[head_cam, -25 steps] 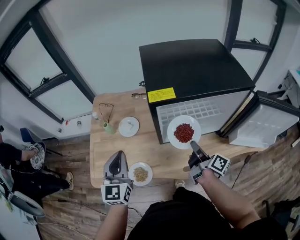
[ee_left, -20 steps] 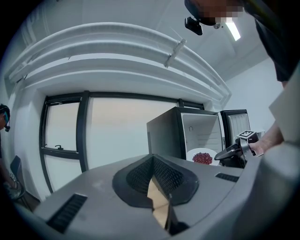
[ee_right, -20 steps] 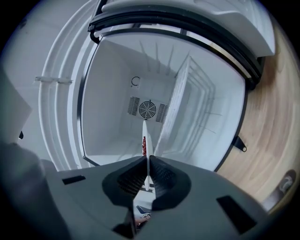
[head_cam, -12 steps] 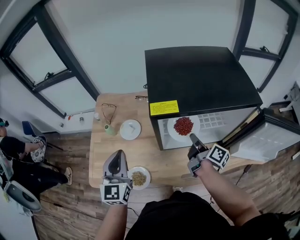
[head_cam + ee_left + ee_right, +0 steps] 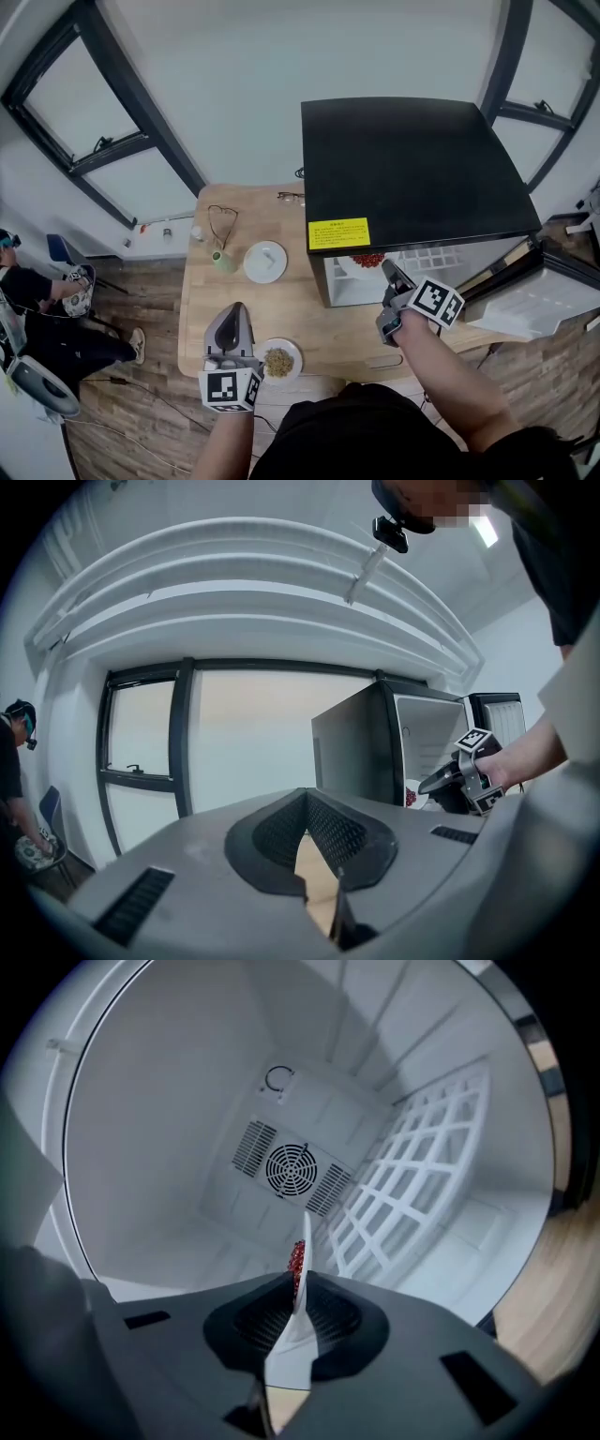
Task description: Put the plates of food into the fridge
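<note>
Wooden desk (image 5: 309,314) below windows (image 5: 103,159), with a black-topped fridge (image 5: 403,169) on its right end and the door (image 5: 539,300) swung open to the right. Item 1: plate of red food (image 5: 367,260), pinched by its near rim in the right tongs (image 5: 387,272), which are clamped tight on it; the plate sits just inside the fridge mouth, not yet set down. Item 2: plate of grain (image 5: 278,359), at the near edge of the desk, just right of the left tongs (image 5: 232,314), which are closed on nothing and held level. Item 3: white plate (image 5: 265,262), mid-desk, apparently bare, with a green cup (image 5: 222,260) just left of it. Hazards, as judged: a rim-only grip lets the plate droop or slip and spill the red food; its far edge may also catch the wire shelf (image 5: 412,1185) if pushed in askew. View notes: only the right tongs view shows the interior, with the fan grille (image 5: 292,1171) on the back wall, the shelf, and the plate edge-on. The head view hides all that beneath the black top, but only it shows the two desk plates. The left tongs view shows the fridge side-on, with the right tongs at its opening.
</note>
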`<state>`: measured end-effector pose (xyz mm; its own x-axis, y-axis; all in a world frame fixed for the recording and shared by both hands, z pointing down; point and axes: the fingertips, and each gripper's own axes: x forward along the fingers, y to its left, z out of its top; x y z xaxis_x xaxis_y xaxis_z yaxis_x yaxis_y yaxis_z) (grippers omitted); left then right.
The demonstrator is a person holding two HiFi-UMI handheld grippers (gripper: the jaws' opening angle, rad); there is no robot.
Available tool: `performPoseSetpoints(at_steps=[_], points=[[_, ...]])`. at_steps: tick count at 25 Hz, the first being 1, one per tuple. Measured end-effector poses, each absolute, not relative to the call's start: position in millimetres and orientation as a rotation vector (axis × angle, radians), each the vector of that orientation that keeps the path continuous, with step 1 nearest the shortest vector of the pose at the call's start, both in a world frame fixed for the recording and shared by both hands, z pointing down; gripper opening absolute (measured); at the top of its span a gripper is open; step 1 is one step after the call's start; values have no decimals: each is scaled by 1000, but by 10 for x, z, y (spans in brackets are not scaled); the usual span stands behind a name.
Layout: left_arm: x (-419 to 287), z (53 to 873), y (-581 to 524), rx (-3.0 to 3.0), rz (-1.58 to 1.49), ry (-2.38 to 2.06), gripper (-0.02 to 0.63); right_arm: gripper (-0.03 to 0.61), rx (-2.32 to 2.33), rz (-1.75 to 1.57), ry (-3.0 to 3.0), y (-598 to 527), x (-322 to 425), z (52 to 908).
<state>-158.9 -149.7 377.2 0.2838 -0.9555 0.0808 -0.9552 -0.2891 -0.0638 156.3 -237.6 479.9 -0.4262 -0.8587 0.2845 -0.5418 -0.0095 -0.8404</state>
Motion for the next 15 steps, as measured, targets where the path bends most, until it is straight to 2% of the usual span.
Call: performPoseSetpoints(at_steps=[7, 11, 15], points=[[-1449, 3832, -1621, -2539, -193, 1831, 3, 80, -1752, -1280, 2151, -2582, 1681, 4772], [-1386, 3853, -1662, -2543, -199, 1827, 3, 158, -1887, -1201, 2298, -2656, 1722, 4780], [-1352, 3867, -1687, -2539, -204, 1842, 3, 193, -2024, -1123, 2386, -2648, 1809, 4836]])
